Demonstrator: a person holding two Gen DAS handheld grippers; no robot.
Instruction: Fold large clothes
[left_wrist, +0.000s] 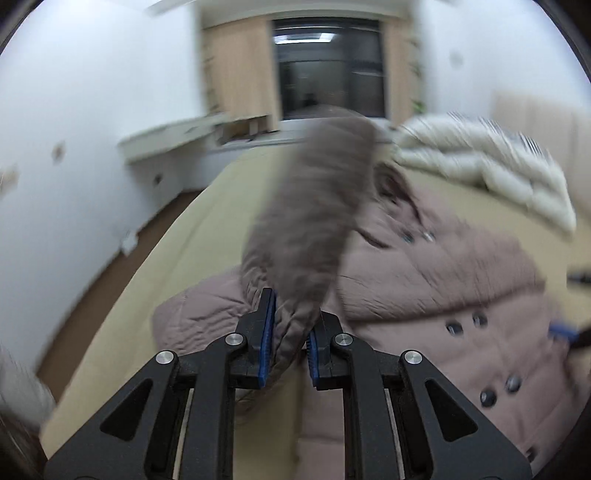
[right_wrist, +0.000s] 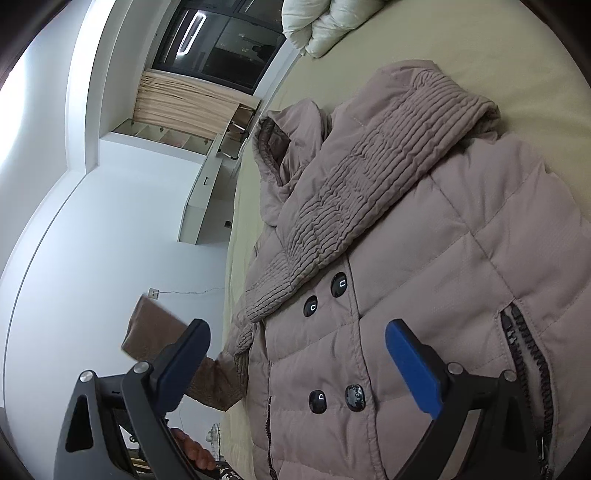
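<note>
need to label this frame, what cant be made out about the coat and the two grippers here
- Sleeve clamped in the left gripper: left wrist view, motion blur hides its cuff and fabric detail.
- Coat hem: right wrist view, cut off by the bottom edge.
- Zipper: lower end hidden behind the open right gripper.
- White quilt: cut off by the top edge.

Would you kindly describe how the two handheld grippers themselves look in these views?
Both match: the left gripper and right gripper have matte black linkage arms with triangular cut-outs, round silver pivot pins, and flat blue pads on black fingers. No cables or markings show.
</note>
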